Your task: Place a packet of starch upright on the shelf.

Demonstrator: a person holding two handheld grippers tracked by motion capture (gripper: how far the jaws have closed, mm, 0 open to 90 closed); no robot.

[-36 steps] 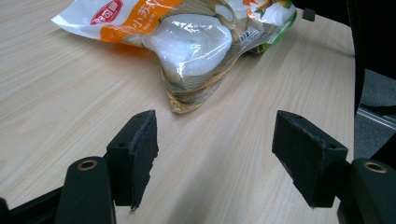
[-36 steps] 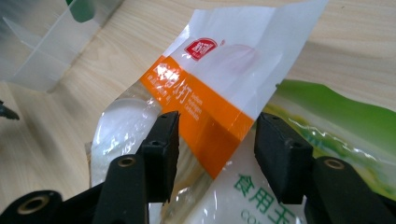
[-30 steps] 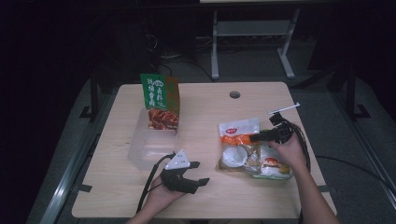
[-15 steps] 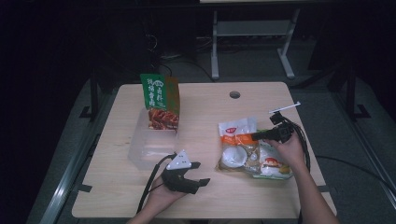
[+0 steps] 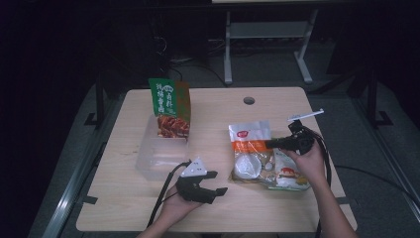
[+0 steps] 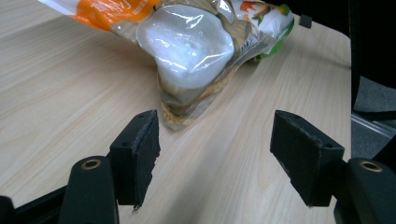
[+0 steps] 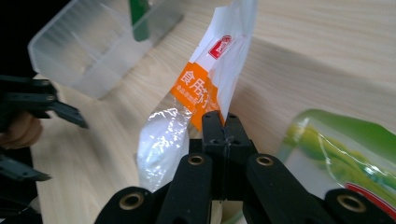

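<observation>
The right gripper (image 5: 277, 144) has its jaws pressed together on the edge of an orange-and-white food pouch (image 5: 249, 136), pinching the packet (image 7: 212, 79) just where the orange band meets the clear film. Below that pinch, in the right gripper view, the pouch's clear lower part bulges with a white filling, hanging to the left of the jaws. To the right of the jaws lies a green-edged snack bag (image 7: 341, 144), touching the table; in the high view this bag (image 5: 289, 173) sits under the person's right hand (image 5: 309, 161).

The left gripper (image 5: 210, 183) rests low over the wooden table (image 5: 223, 109), its jaws spread wide with nothing between them. Straight ahead of those jaws, in the left gripper view, the pouch's white bulge (image 6: 189, 44) lies near but apart from both pads (image 6: 140, 154).

Beyond the left gripper, on its far left side, stands a clear plastic container (image 5: 161, 153), and in its far end leans an upright green sauce packet (image 5: 170, 106). From the right gripper the container (image 7: 88, 44) shows far off to the upper left.
</observation>
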